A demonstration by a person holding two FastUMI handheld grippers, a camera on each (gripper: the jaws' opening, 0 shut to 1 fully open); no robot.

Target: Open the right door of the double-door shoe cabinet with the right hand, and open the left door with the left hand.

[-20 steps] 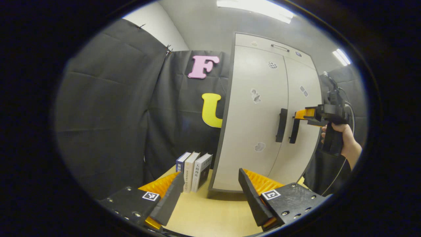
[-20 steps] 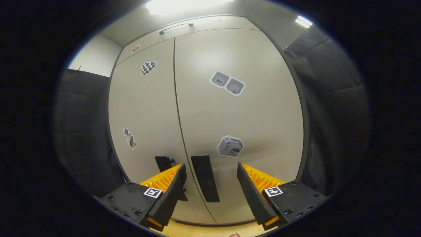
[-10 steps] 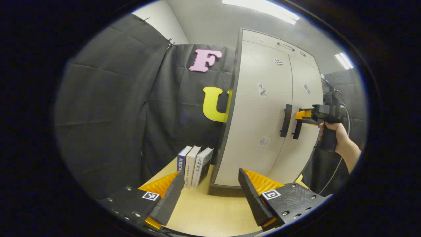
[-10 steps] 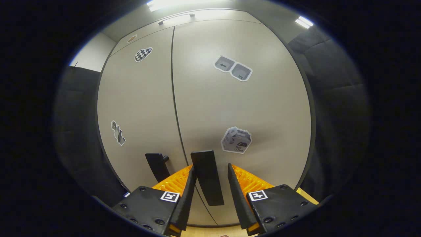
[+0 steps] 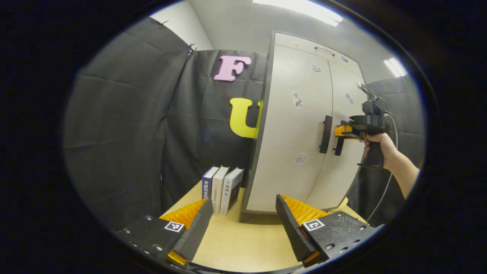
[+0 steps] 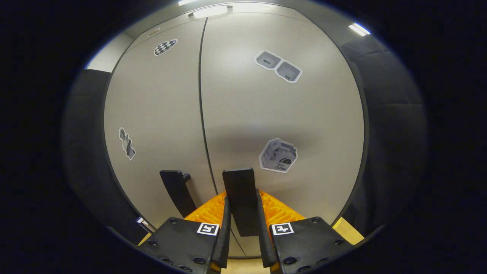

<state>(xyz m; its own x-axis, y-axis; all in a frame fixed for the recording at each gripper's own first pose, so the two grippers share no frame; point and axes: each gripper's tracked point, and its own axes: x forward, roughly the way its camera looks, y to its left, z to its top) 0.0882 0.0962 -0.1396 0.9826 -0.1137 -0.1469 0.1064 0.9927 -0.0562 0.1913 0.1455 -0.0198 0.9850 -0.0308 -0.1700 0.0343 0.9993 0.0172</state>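
Step in hand, by the look of it: gripping the right handle (image 6: 240, 198) on the right door (image 6: 281, 114) of the cabinet (image 5: 300, 125), which stands on the table (image 5: 243, 243). Right gripper (image 6: 243, 228) clamped on that handle, both fingers pressing its sides. Both doors shut, seam closed. Left gripper (image 5: 243, 224) low and near over the table, jaws apart and empty, well apart from the left handle (image 5: 325, 134) on the left door (image 5: 293, 125). Books (image 5: 222, 188) just left of the cabinet. Next, probably: pull back in an arc around the right-edge hinge, keeping the clamp firm.
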